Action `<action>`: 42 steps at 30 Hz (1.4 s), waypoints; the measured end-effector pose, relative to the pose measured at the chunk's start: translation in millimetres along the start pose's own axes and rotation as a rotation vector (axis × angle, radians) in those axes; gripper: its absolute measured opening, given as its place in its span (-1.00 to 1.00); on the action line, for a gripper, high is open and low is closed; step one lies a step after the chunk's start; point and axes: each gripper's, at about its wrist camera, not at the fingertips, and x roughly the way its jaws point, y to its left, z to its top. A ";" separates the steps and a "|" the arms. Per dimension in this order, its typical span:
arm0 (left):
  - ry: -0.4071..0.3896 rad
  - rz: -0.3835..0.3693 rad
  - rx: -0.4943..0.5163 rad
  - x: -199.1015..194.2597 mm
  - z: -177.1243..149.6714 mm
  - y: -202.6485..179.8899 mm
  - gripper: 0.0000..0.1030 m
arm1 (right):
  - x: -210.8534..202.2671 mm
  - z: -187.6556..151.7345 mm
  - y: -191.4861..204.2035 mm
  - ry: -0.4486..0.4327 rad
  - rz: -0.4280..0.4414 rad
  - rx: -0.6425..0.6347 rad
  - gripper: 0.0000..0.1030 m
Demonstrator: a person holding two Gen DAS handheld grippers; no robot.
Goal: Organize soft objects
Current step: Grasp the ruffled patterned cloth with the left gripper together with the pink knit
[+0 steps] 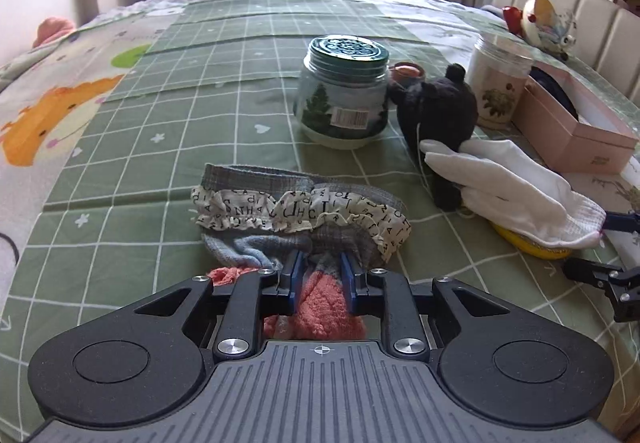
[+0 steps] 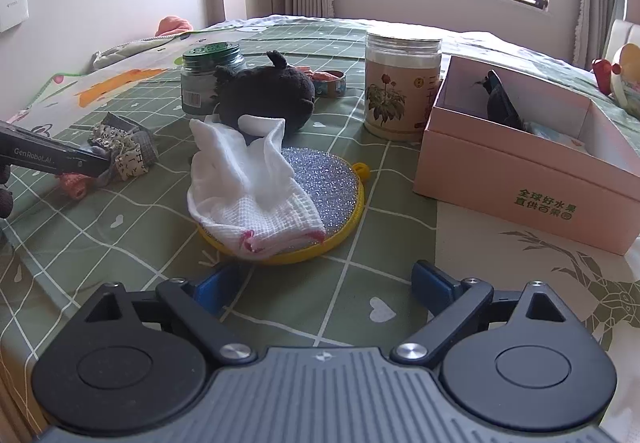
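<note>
Soft goods on bed, sorting in progress; pink box (image 2: 520,179) open at the right.

Item 1: frilled letter-print fabric piece (image 1: 300,211) with grey cloth, bunched on the green checked bedspread (image 1: 180,115); left claw (image 1: 322,275) drawn narrow, pinching the grey fabric edge, coral fleece (image 1: 320,307) between its jaws. Light, limp, will sag and trail; best taken at a gathered fold. Item 2: white cloth (image 2: 248,179) draped over a yellow-rimmed scrubber (image 2: 340,183), against a dark plush toy (image 2: 264,91). Right claw (image 2: 324,287) spread wide, empty, just short of the scrubber. Right view alone shows the box interior; left view alone shows the pinch.
</note>
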 end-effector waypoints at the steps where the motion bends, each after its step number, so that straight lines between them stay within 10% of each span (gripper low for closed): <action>1: 0.001 -0.002 0.010 0.0 1.0 -0.5 -0.55 | 0.1 0.1 0.0 0.000 0.001 0.000 0.83; 10: -0.050 -0.031 -0.017 -11.6 6.0 7.4 -0.54 | -4.8 10.9 6.8 -0.004 -0.002 -0.021 0.84; 16: -0.163 0.007 -0.215 -32.0 8.9 60.3 -0.54 | -8.4 57.3 48.7 -0.076 0.094 -0.097 0.77; 21: -0.137 -0.083 -0.318 -18.9 -1.1 79.3 -0.54 | 43.8 111.6 83.3 0.090 0.341 -0.015 -0.16; 26: -0.153 -0.127 -0.028 -26.3 -7.3 34.5 -0.52 | 106.0 130.8 93.4 0.260 0.371 0.075 -0.19; 31: -0.091 -0.013 0.247 -16.7 -18.3 -12.9 -0.46 | 116.2 123.9 96.6 0.294 0.374 0.059 -0.19; 38: -0.031 -0.084 0.364 -6.3 -21.2 -29.0 0.28 | 117.8 123.6 92.4 0.306 0.389 0.042 -0.19; 42: -0.046 -0.110 0.312 -9.6 -19.3 -22.7 0.37 | 116.4 123.8 92.3 0.298 0.391 0.037 -0.19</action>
